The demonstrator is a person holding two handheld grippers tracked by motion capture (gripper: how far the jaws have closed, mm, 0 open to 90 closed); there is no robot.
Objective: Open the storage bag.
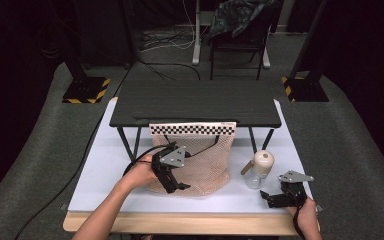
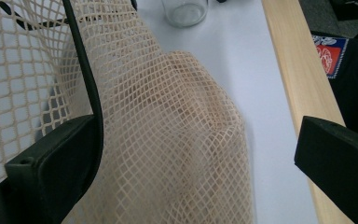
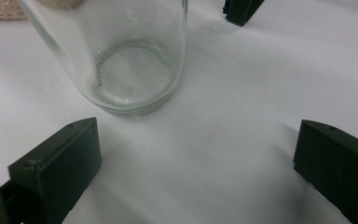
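- Black fingers (image 3: 56, 154) of the right gripper (image 1: 279, 198) stand spread wide in the right gripper view, with bare white surface (image 3: 223, 140) between them and nothing pinched.
- Just ahead of those fingers stands a clear glass bottle (image 3: 126, 60), upright on its base and apart from both finger pads; in the high view the same glass bottle (image 1: 258, 172) carries a rounded beige stopper (image 1: 264, 159), with a small wooden piece (image 1: 247, 167) leaning at its side.
- Left of the bottle, the beige mesh bag (image 1: 200, 160) hangs from a checkered band (image 1: 192, 129) at the front edge of a low dark stand (image 1: 195, 102), its lower part slumped on the white surface (image 1: 105, 160).
- Against the bag's front, on the side away from the bottle, sits the left gripper (image 1: 172, 186); its fingers (image 2: 60, 154) are also spread, and the mesh bag (image 2: 177, 140) bulges into the gap between them, with a dark cord (image 2: 86, 70) running down over the netting.
- Whether the left finger already touches the mesh I cannot tell; the far finger is clearly apart from it, so the bag is not yet pinched.
- Judging from this, the work looks like getting the bottle into the bag, and it is at an early stage: both hands are in place at their things, but neither holds anything.
- Left to do, as I read it: grip the mesh, hold its mouth apart, close on the bottle, lift it and lower it inside.
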